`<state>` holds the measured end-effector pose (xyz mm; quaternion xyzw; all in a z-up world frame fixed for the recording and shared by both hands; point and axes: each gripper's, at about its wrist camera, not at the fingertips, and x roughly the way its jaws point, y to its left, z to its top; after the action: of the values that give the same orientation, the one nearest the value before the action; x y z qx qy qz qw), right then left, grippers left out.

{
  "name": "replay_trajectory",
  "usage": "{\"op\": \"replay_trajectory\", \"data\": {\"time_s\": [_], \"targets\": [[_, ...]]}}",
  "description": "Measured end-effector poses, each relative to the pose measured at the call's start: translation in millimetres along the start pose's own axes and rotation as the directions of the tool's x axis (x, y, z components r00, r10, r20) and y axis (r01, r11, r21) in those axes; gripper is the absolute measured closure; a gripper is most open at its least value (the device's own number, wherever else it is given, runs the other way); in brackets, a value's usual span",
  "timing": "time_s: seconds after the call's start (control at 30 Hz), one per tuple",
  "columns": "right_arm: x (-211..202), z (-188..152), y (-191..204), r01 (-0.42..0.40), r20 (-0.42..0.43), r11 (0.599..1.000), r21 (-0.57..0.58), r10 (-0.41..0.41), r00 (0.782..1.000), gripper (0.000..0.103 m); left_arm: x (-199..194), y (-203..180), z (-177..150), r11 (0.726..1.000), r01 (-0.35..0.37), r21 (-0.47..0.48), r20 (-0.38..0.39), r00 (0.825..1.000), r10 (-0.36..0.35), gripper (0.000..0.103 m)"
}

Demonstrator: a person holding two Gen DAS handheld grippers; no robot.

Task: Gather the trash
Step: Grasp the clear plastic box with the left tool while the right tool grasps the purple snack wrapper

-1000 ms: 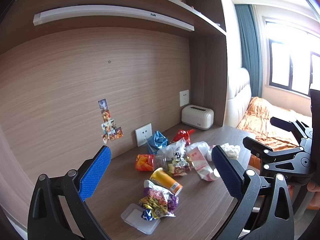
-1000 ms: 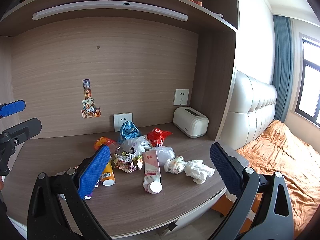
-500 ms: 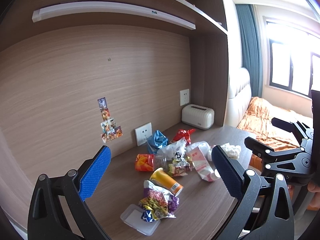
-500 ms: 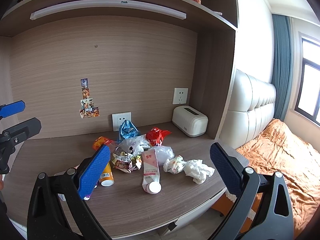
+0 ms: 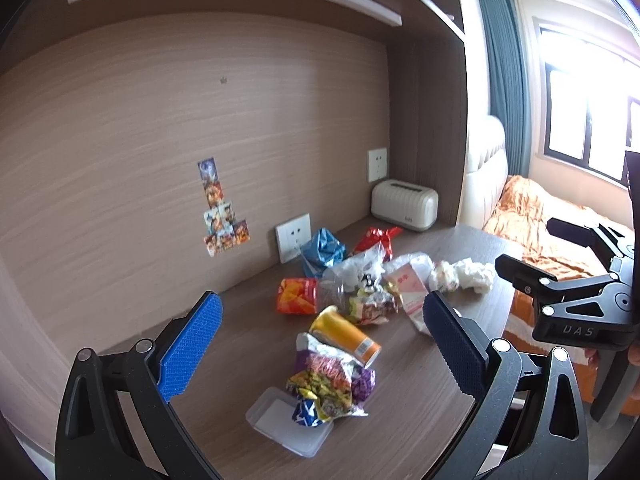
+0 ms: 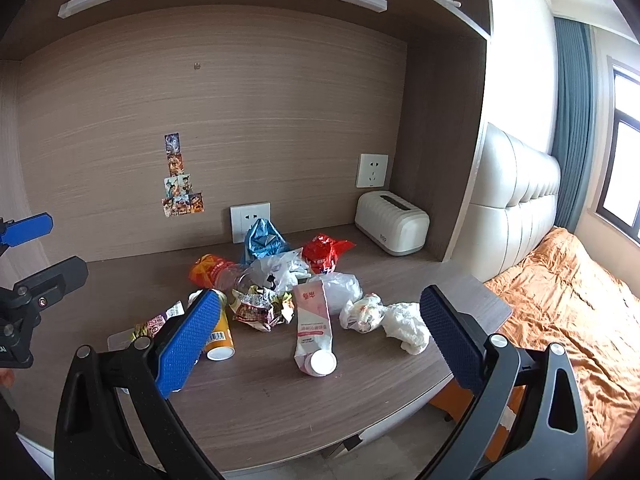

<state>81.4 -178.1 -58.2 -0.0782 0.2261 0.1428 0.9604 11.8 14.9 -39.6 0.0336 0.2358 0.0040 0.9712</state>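
A: Grippers?
B: Left gripper and right gripper both spread wide, empty, above the desk.
A: Trash?
B: Heaped mid-desk, in front of the wall socket. The carton lies nearest the right gripper, straight ahead, long axis running away from it, cap toward the desk edge. The can sits ahead of the left one.

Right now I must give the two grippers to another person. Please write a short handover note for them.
Left gripper: open, empty, above the desk.
Right gripper: open, empty, also above it.
Trash lies in one heap on the desk: pink carton, orange can, crumpled tissues, snack wrappers, blue bag, red bag, clear lid.
Done: nothing collected.
Left: everything. No bin is visible.
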Motion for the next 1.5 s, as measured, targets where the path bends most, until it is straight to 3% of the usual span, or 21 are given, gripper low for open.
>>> {"op": "replay_trajectory", "data": {"time_s": [0.43, 0.6, 0.77, 0.9, 1.03, 1.2, 1.3, 1.37, 1.5], "targets": [[50, -22, 34, -0.075, -0.107, 0.996, -0.056, 0.069, 0.992, 0.003, 55, 30, -49, 0.997, 0.049, -0.066, -0.175, 0.983, -0.060, 0.005], [73, -30, 47, -0.118, -0.157, 0.991, -0.064, 0.106, 0.982, 0.003, 66, 32, -66, 0.998, 0.035, -0.044, -0.225, 0.973, -0.044, 0.005], [86, -34, 65, -0.205, -0.210, 0.977, -0.051, 0.190, 0.959, 0.003, 74, 44, -88, 0.999, 0.003, -0.043, -0.282, 0.959, -0.015, 0.005], [94, -35, 86, -0.270, -0.238, 0.962, -0.044, 0.252, 0.938, 0.003, 85, 48, -100, 1.000, 0.024, -0.003, -0.296, 0.955, -0.024, 0.005], [105, -33, 113, -0.319, -0.284, 0.947, -0.026, 0.299, 0.911, 0.003, 101, 51, -108, 0.996, 0.083, 0.024, -0.309, 0.949, -0.072, 0.005], [120, -40, 138, -0.324, -0.347, 0.945, -0.034, 0.293, 0.891, 0.004, 121, 60, -119, 0.984, 0.177, -0.025, -0.358, 0.917, -0.174, 0.008], [128, -47, 141, -0.328, -0.370, 0.945, -0.010, 0.301, 0.879, 0.010, 125, 63, -123, 0.978, 0.197, -0.065, -0.361, 0.909, -0.207, 0.011], [130, -49, 139, -0.351, -0.369, 0.936, 0.031, 0.337, 0.866, 0.021, 125, 64, -125, 0.976, 0.205, -0.074, -0.361, 0.907, -0.218, 0.011], [133, -51, 143, -0.384, -0.362, 0.922, 0.045, 0.374, 0.854, 0.033, 121, 62, -128, 0.974, 0.214, -0.074, -0.360, 0.905, -0.226, 0.011]]}}
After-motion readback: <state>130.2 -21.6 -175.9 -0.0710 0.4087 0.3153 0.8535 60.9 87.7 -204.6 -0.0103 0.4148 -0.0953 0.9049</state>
